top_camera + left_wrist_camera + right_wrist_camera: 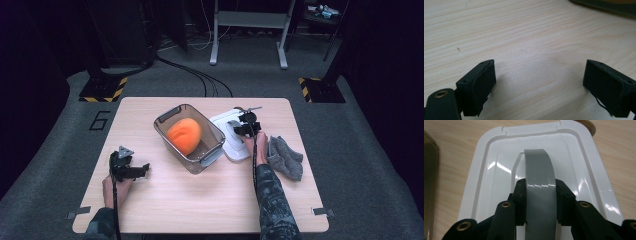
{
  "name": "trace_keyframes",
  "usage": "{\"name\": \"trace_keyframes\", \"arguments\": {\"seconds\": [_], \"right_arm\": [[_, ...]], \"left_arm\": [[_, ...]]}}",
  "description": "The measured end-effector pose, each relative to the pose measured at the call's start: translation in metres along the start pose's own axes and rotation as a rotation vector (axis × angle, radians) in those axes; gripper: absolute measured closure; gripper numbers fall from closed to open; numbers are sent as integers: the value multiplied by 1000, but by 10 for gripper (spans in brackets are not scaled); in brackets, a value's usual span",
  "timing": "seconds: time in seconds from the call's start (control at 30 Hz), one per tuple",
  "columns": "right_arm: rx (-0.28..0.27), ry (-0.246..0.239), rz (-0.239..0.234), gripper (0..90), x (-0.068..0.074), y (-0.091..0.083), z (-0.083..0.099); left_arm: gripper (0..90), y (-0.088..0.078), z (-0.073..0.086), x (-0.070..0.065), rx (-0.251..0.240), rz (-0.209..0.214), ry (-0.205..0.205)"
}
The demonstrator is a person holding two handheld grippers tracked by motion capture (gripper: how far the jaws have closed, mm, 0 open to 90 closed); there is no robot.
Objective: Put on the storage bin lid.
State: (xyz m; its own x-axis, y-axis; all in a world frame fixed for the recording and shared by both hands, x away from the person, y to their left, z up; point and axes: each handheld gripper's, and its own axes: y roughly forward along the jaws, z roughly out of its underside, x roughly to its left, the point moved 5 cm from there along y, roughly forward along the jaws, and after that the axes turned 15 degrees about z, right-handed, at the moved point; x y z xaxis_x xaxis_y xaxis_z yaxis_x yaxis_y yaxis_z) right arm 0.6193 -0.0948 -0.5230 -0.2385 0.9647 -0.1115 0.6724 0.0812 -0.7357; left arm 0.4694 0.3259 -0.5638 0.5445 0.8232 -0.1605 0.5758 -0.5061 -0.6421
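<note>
The grey handle (539, 192) of the white lid (484, 177) was pinched by the right gripper (540, 202) at frame centre, its long axis running straight ahead between the jaws; the left gripper (539, 85) was held spread.

On the pale wooden surface (200, 200), a clear rectangular bin (172, 135) stands near the middle, turned at an angle, with an orange rounded thing (184, 136) lying inside it. A crumpled grey cloth (286, 157) lies near the surface's right edge. Beyond the surface, black cables (200, 77) run across the grey carpeted floor (360, 150), where a black numeral six (100, 120) is marked and the feet of a grey metal frame (250, 22) stand.
</note>
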Motion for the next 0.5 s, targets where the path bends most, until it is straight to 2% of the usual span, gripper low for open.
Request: {"name": "trace_keyframes", "arguments": {"seconds": [0.3,0.4,0.5], "right_arm": [[-18,17,-14,664,-2,-10,-5],[-23,42,-26,664,-4,-16,-11],[-40,33,-24,664,-4,-23,-17]], "left_arm": [[108,0,0,0,0,-1,0],[108,0,0,0,3,-1,3],[108,0,0,0,4,-2,3]]}}
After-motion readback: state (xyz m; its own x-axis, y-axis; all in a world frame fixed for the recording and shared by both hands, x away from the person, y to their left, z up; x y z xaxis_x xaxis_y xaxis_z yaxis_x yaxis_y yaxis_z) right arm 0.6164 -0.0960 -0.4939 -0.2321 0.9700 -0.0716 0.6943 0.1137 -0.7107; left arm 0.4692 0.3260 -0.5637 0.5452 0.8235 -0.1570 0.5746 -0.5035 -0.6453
